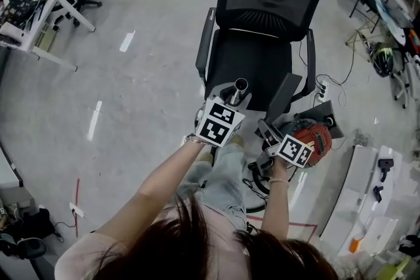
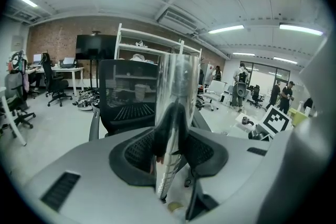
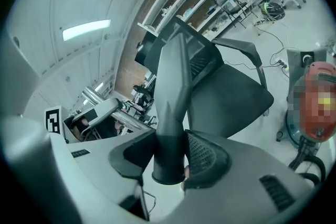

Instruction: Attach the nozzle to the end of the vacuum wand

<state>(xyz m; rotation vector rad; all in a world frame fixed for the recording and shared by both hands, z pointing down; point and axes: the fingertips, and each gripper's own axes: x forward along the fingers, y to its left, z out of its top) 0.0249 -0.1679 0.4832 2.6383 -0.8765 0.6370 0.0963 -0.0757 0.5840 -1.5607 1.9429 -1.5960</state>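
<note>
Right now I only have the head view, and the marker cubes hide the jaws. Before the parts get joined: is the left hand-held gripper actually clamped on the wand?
Observer: Yes. In the left gripper view, the left hand-held gripper has its pads pressed on both sides of the shiny wand.
Operator: And the right one?
Observer: The right hand-held gripper is shut on the dark nozzle, gripping it near its round end.
Operator: Which way does the nozzle point?
Observer: Its narrow tip points away from the jaws, toward the chair. The round end sits on the near side.
</note>
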